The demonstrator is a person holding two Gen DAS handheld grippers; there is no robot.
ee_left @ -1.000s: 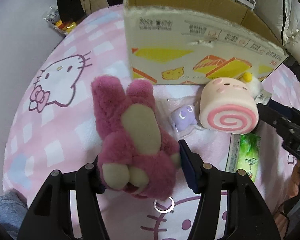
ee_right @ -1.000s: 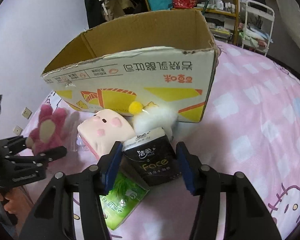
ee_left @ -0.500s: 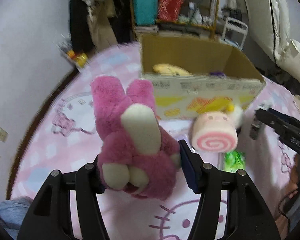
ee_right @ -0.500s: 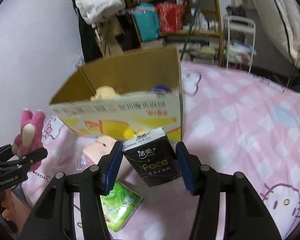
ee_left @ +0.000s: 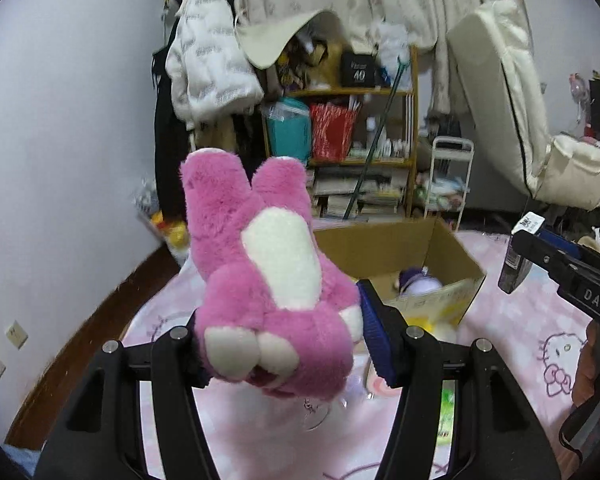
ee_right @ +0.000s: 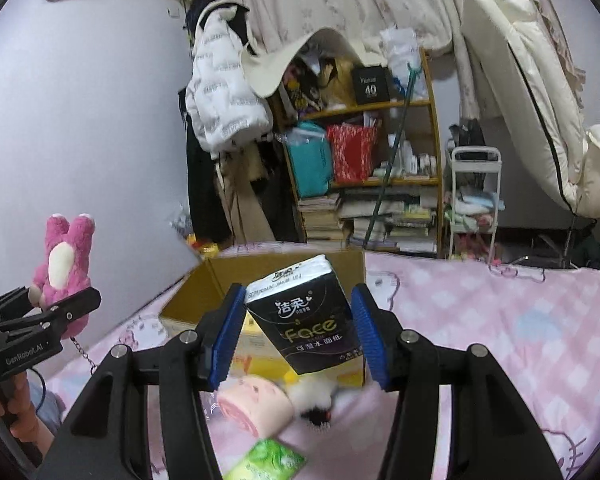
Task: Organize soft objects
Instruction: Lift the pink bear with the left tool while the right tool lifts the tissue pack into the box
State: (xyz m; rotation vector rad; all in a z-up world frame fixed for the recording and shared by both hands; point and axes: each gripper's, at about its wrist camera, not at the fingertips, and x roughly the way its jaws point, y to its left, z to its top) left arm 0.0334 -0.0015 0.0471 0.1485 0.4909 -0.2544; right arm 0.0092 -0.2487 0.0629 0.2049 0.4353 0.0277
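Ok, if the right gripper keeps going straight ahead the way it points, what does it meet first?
Probably the cardboard box: it sits right beyond the black tissue pack held by the right gripper. Whether it meets the near wall or clears the rim is unclear from this view.

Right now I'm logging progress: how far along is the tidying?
Done: a purple toy lies in the cardboard box. In hand: left gripper holds the pink plush, right gripper the black tissue pack. Left: roll plush and green pack on the bed.
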